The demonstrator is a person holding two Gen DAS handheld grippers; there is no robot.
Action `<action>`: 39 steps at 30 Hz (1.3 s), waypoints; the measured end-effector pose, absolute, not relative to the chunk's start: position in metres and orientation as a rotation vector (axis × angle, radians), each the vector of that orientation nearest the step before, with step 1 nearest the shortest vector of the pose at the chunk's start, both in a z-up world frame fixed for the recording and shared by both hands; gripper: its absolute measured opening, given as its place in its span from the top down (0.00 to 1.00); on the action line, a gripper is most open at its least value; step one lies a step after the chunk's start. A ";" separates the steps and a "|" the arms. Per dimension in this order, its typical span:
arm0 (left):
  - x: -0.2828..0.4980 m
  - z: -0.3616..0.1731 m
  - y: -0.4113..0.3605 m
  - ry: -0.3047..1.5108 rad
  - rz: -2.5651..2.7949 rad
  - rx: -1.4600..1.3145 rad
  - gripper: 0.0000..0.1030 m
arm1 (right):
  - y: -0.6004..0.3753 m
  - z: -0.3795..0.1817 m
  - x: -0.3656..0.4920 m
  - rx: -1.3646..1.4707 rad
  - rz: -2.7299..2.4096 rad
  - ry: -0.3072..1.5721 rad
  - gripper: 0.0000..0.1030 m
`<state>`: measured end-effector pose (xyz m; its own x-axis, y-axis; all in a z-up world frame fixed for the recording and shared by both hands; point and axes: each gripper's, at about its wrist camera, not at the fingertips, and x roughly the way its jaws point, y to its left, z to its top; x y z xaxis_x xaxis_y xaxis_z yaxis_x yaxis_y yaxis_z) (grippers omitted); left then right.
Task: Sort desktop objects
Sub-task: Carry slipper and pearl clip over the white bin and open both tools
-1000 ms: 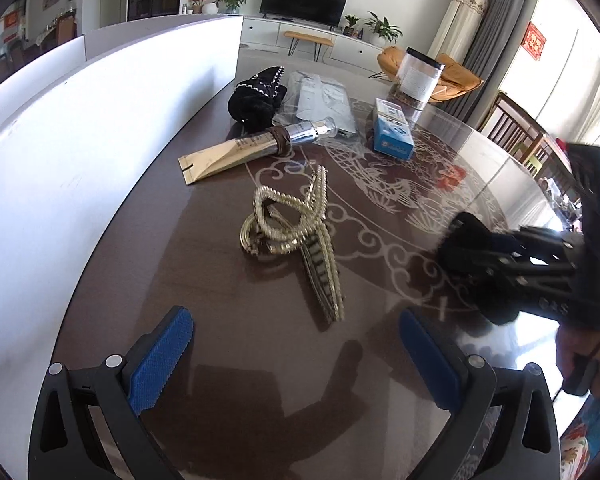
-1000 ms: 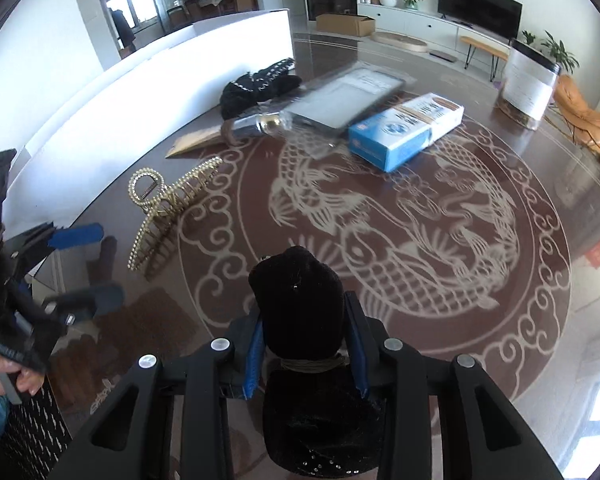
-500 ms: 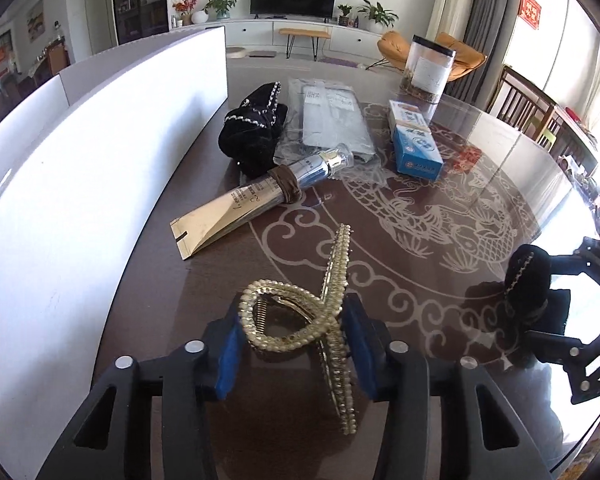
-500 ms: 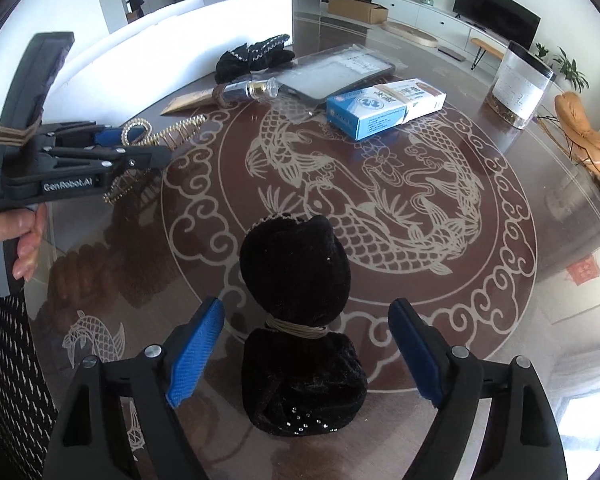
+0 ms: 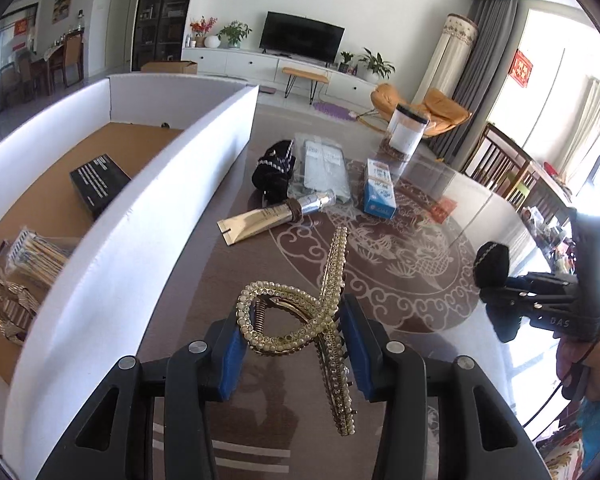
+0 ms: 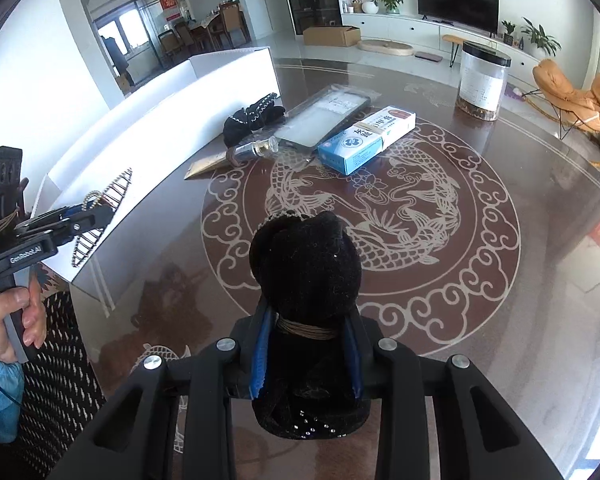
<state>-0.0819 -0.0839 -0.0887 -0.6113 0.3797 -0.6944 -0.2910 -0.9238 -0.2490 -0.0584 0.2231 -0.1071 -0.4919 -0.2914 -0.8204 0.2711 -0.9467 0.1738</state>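
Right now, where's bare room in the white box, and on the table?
In the white box, bare cardboard lies beyond the black carton, toward the far wall; its near end is crowded with packets. On the table, the near dragon pattern is bare; the blue box and tube crowd the far side.
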 end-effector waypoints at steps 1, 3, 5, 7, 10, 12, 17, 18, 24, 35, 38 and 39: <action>-0.079 -0.079 -0.090 -0.177 2.532 -1.099 0.56 | 0.221 -0.107 -0.058 1.359 -2.456 -0.058 0.69; -0.075 -0.058 -0.108 -0.219 2.555 -1.055 0.56 | 0.212 -0.102 -0.061 1.344 -2.439 -0.085 0.69; -0.075 -0.037 -0.132 -0.235 2.590 -1.033 0.56 | 0.193 -0.094 -0.070 1.306 -2.419 -0.082 0.69; -0.081 -0.019 -0.164 -0.238 2.644 -1.026 0.56 | 0.164 -0.081 -0.085 1.254 -2.388 -0.071 0.69; -0.098 -0.005 -0.221 -0.225 2.750 -1.067 0.56 | 0.104 -0.054 -0.111 1.148 -2.323 -0.051 0.69; -0.117 -0.004 -0.259 -0.257 2.793 -1.125 0.56 | 0.057 -0.036 -0.127 1.076 -2.266 -0.042 0.69; -0.167 -0.026 -0.317 -0.289 2.824 -1.313 0.57 | -0.067 -0.025 -0.165 1.008 -2.114 0.024 0.69; -0.176 -0.034 -0.321 -0.290 2.815 -1.353 0.57 | -0.089 -0.030 -0.174 1.027 -2.088 0.044 0.69; -0.219 -0.083 -0.321 -0.281 2.705 -1.588 0.56 | -0.172 -0.088 -0.221 1.277 -1.958 0.183 0.68; -0.207 -0.086 -0.323 -0.307 2.816 -1.691 0.28 | -0.168 -0.078 -0.180 1.143 -2.060 0.406 0.08; -0.176 -0.058 -0.305 -0.327 2.874 -1.504 0.28 | -0.113 -0.054 -0.147 0.987 -2.193 0.309 0.00; -0.163 -0.049 -0.295 -0.329 2.888 -1.432 0.28 | -0.090 -0.053 -0.134 0.952 -2.249 0.278 0.00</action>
<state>-0.1632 -0.2955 -0.0490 -0.6054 0.0020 -0.7959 0.1773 -0.9745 -0.1373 -0.1344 -0.0898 -0.0529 -0.5090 -0.5001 -0.7006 0.6557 -0.7526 0.0608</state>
